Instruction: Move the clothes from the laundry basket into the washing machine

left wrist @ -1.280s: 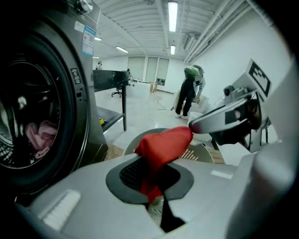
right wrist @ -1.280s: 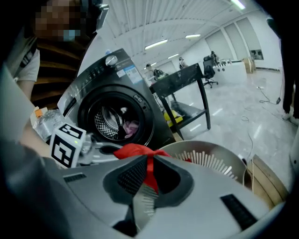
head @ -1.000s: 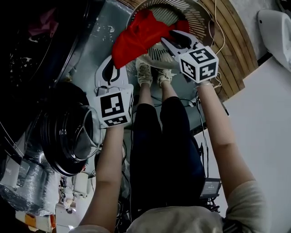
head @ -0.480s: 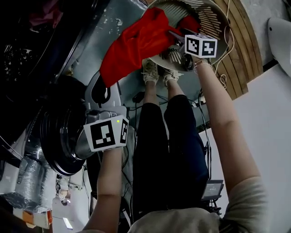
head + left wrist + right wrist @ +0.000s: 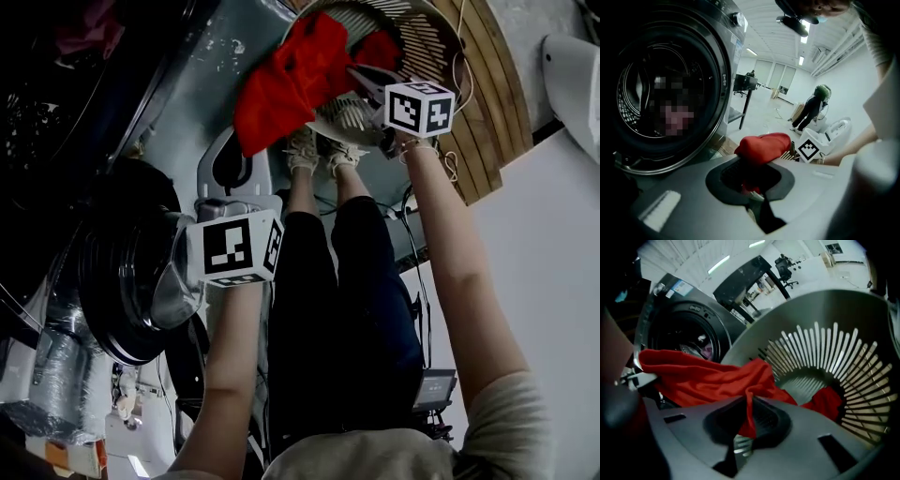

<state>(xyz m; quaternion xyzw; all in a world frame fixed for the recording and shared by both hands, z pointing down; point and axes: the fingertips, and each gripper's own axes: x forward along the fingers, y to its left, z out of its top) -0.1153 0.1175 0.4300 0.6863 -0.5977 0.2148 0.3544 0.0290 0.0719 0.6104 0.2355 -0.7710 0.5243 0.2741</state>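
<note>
The red garment (image 5: 281, 84) is stretched between the 2 grippers. One part lies over the rim of the laundry basket (image 5: 442, 42) and the other part hangs outside it, near the open washing machine (image 5: 670, 93). The left gripper (image 5: 753, 204) has its jaws pressed together on 1 end of the garment. The jaws of the right gripper (image 5: 739, 440) are closing, with a fold of the same garment pinched between them, just above the basket.
</note>
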